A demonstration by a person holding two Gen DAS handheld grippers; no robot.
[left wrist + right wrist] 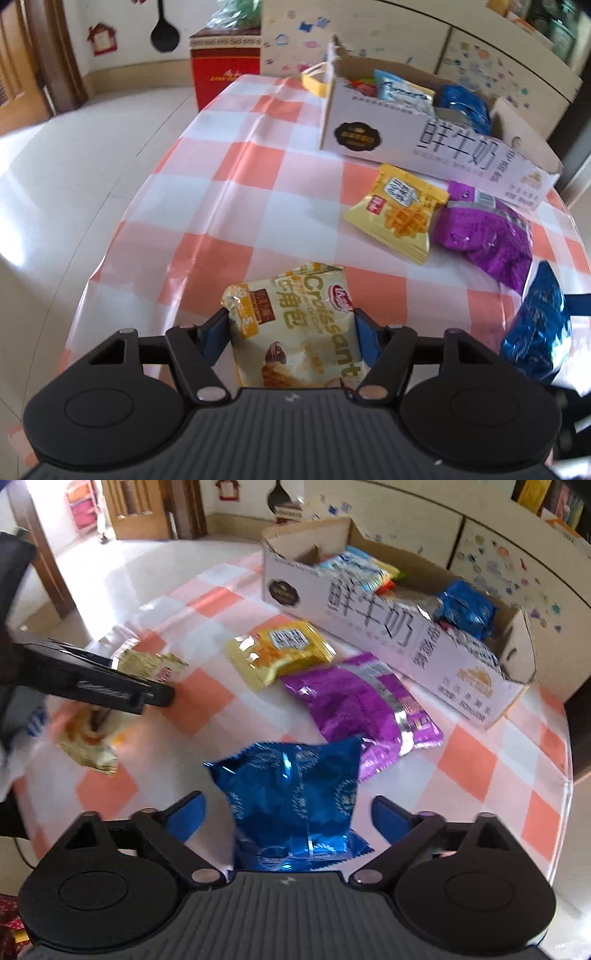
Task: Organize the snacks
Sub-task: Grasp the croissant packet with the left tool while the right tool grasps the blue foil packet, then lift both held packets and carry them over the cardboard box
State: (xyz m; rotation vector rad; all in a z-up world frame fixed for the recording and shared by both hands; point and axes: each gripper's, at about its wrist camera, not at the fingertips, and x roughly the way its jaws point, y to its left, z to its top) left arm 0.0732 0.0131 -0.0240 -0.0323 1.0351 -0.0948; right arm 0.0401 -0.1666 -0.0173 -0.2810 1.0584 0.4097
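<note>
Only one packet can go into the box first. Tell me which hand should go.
Left. The left gripper has both blue pads against the cream croissant packet, while the right gripper stands with gaps either side of the blue foil packet. The white cardboard milk box lies ahead.

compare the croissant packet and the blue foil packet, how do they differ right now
The croissant packet is cream with printed lettering; the blue foil packet is shiny metallic blue. The left tongs have their pads against the croissant packet's sides; the right tongs stand wide of the blue packet, with gaps on both sides. Both lie on the checked tablecloth, outside the cardboard box, each between a pair of tongs.
</note>
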